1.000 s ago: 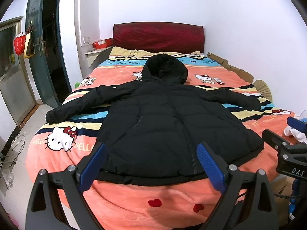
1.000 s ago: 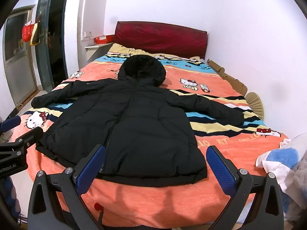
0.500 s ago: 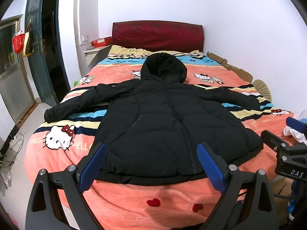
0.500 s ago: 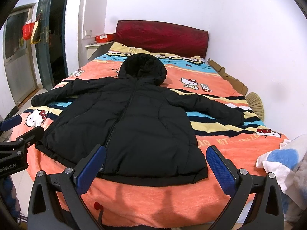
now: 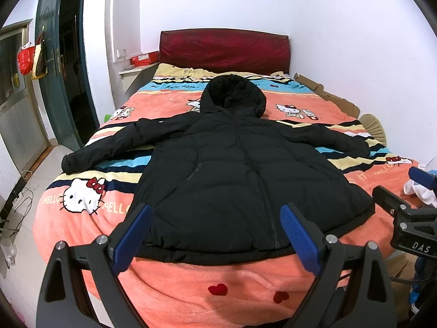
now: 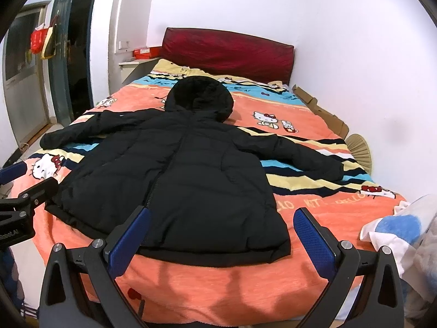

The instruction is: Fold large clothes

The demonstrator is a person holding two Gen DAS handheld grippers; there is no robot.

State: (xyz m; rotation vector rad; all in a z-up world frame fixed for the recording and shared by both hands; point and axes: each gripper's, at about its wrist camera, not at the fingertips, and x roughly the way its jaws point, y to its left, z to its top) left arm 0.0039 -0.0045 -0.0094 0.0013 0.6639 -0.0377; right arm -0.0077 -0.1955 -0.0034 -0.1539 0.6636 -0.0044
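Through my left wrist camera, my left gripper [image 5: 215, 235] hangs at the near end of the bed [image 5: 191, 289], its blue-padded fingers [image 5: 299, 239] spread wide with nothing between them. Past them a black hooded jacket [image 5: 240, 175] lies flat on the orange cartoon-cat blanket [image 5: 82, 199], zipper side up. Its hem sits at the near edge of the bed, its hood [image 5: 235, 95] points to the far end toward the dark red headboard [image 5: 224, 49], and both sleeves stretch out to left and right. At the right edge of this view I see my right gripper [image 5: 409, 213] from the side, held apart from the jacket.

Through my right wrist camera, my right gripper [image 6: 221, 235] is also spread wide and holds nothing, its fingers [image 6: 311, 242] hovering in front of the jacket's [image 6: 174, 180] hem without touching it. The right sleeve [image 6: 295, 150] runs out across the striped part of the blanket [image 6: 300, 125]. A white and blue cloth [image 6: 396, 229] lies at the near right corner of the bed, well apart from the jacket. My left gripper [image 6: 24, 196] shows at the left edge, near the jacket's left hem corner; I cannot tell whether it touches.
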